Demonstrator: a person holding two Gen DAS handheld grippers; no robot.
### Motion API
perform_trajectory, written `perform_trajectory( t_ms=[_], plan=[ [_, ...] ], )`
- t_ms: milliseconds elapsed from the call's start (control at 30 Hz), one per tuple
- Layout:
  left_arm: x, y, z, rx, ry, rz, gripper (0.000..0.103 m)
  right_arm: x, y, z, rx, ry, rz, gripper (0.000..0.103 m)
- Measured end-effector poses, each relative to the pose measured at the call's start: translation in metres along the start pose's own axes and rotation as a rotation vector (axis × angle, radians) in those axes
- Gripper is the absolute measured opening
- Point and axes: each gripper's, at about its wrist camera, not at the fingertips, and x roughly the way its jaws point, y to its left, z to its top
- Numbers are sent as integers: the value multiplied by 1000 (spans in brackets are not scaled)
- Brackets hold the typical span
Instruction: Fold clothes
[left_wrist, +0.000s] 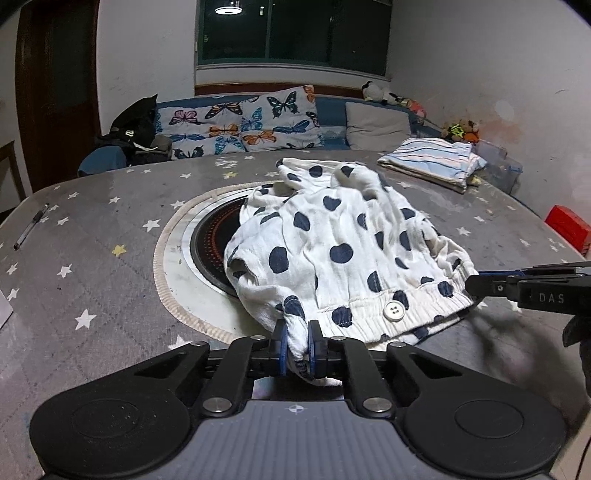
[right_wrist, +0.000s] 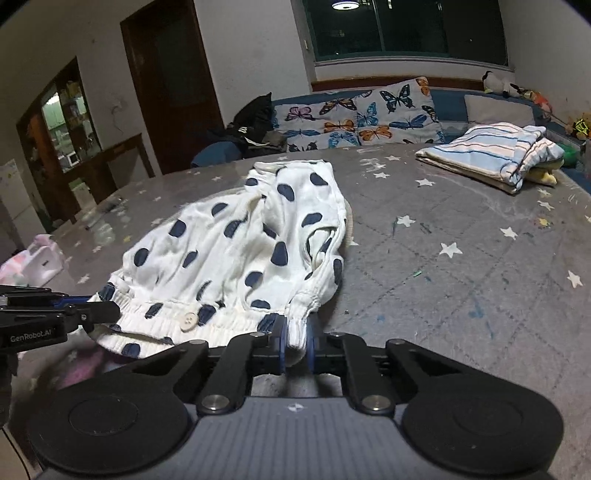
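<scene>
At the bottom centre of the left wrist view, the left gripper (left_wrist: 296, 338) is clamped on a bunched corner of the polka-dot garment (left_wrist: 332, 240), with white cloth pinched between its blue pads. At the bottom centre of the right wrist view, the right gripper (right_wrist: 295, 334) is likewise closed on the opposite corner of the same waistband, with a fold of white elastic edge squeezed between its pads.

The polka-dot garment (right_wrist: 240, 251) is white with dark blue spots. It lies crumpled across the middle of the table (left_wrist: 92, 258), which carries a grey cover printed with stars. The waistband, bearing a white button (left_wrist: 393, 312), faces the lower edge of both frames and spans between the two grippers. In the left wrist view the garment partly covers a round black cooktop (left_wrist: 210, 236) recessed in the table.

A folded striped cloth (right_wrist: 491, 158) rests at the upper right of the table, well apart from the garment. A pen (left_wrist: 31, 230) lies at the left edge. A red box (left_wrist: 569, 225) sits at the right edge. A butterfly-print cushion (left_wrist: 240, 125) stands behind the table.
</scene>
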Motion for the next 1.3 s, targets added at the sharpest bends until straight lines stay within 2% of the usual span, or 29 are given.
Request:
perform_trajectory(
  t_ms=[300,600,700,900,1000,1067,1133,1300],
  plan=[
    [-41,-3,-13,31,5,-95,11,-42,9,-12,-61,17,75,9],
    [-72,-8,-39,66,77,-204,11,-78,24,-36,-143,114,149,9],
    [-73,-5,-42,76,93,-207,13,-85,25,-38,-163,132,163,16],
    [-88,1,-32,85,43,-217,27,-90,18,-20,-153,95,163,19],
    [-96,2,-25,89,2,-233,36,-87,15,-7,-163,67,142,19],
    [-99,4,-20,89,-23,-235,38,-83,12,1,-165,53,124,22],
    [-100,5,-13,87,-47,-233,44,-76,9,10,-170,41,110,23],
    [-82,7,2,72,-69,-208,44,-54,3,34,-170,21,100,24]
  ],
)
